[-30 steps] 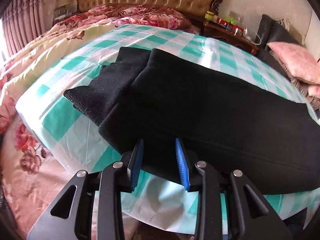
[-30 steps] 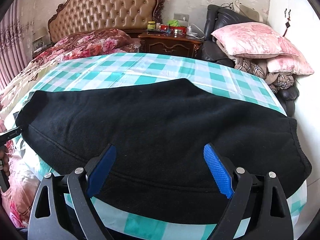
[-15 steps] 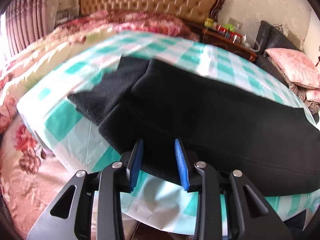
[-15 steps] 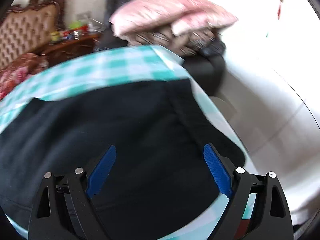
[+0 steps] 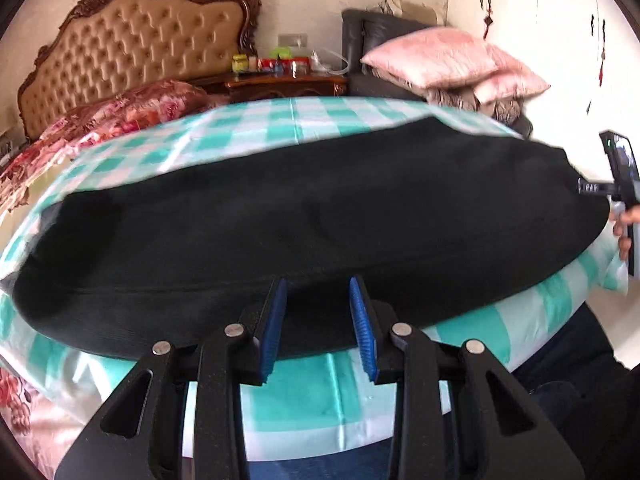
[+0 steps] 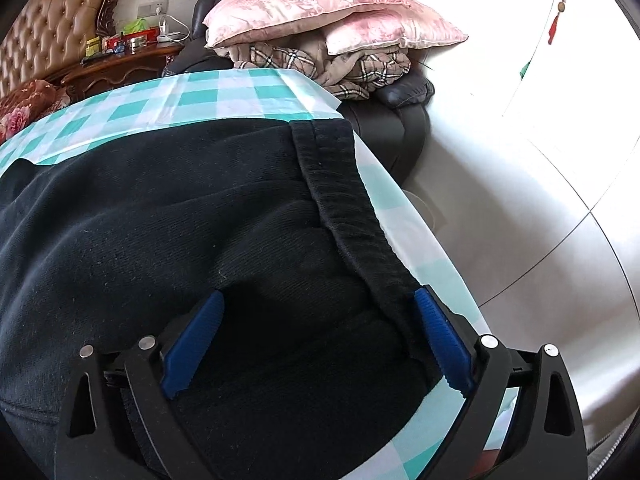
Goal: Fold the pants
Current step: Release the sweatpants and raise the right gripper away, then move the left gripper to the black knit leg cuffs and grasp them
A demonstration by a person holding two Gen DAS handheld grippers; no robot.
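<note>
Your left claw (image 5: 318, 322) sits at the near edge of the bed, its blue pads set to a narrow gap with nothing between them, hovering just over the near hem of the black pants (image 5: 304, 216). The pants lie flat across the teal-and-white checked sheet (image 5: 248, 128), stretched from the left side of the bed to the right. At the far right of that view, your right hand (image 5: 624, 228) holds the other tool by the pants' right end. Your right claw (image 6: 316, 340) is spread wide and pressed low over the waist end of the pants (image 6: 200, 220), its right pad just beside the ribbed waistband (image 6: 340, 184), gripping nothing. Past the bed's corner, pink pillows (image 6: 320, 4) are stacked on a dark armchair (image 6: 404, 120).
</note>
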